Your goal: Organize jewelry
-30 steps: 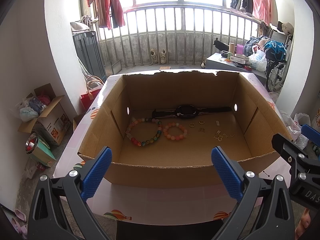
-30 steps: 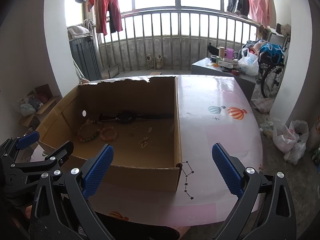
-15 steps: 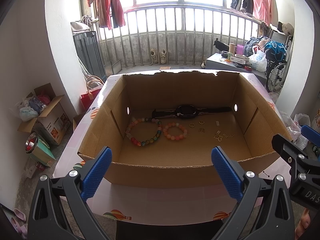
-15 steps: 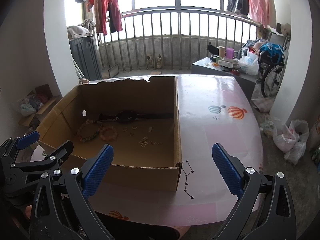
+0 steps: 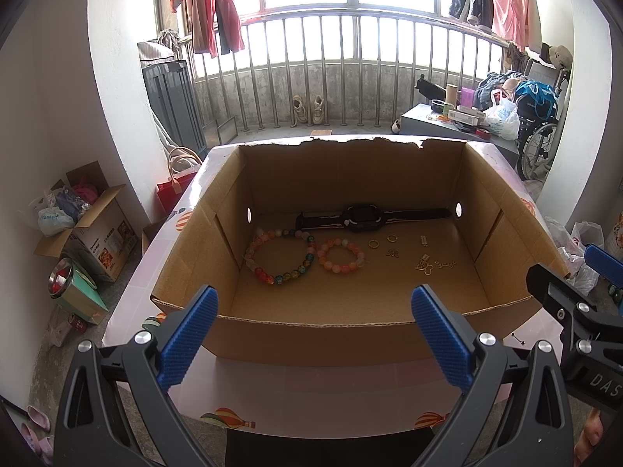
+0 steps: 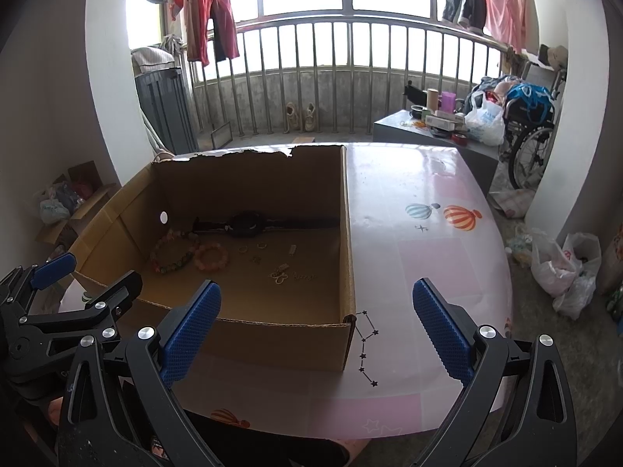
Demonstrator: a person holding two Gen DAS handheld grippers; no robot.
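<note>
Inside the cardboard box (image 5: 502,210) lie a black watch (image 5: 362,218), two bead bracelets (image 5: 342,255) and small gold pieces (image 5: 426,266). I hold my left gripper (image 5: 311,334) and right gripper (image 6: 315,332) wide open, near the box, empty.

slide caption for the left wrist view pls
Open left tool faces a cardboard box holding watch, two bead bracelets and small gold pieces.

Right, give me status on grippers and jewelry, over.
Left gripper and right gripper open, empty, short of the cardboard box. Watch, two bead bracelets, small gold pieces on its floor, untouched. Near wall in the way.
</note>
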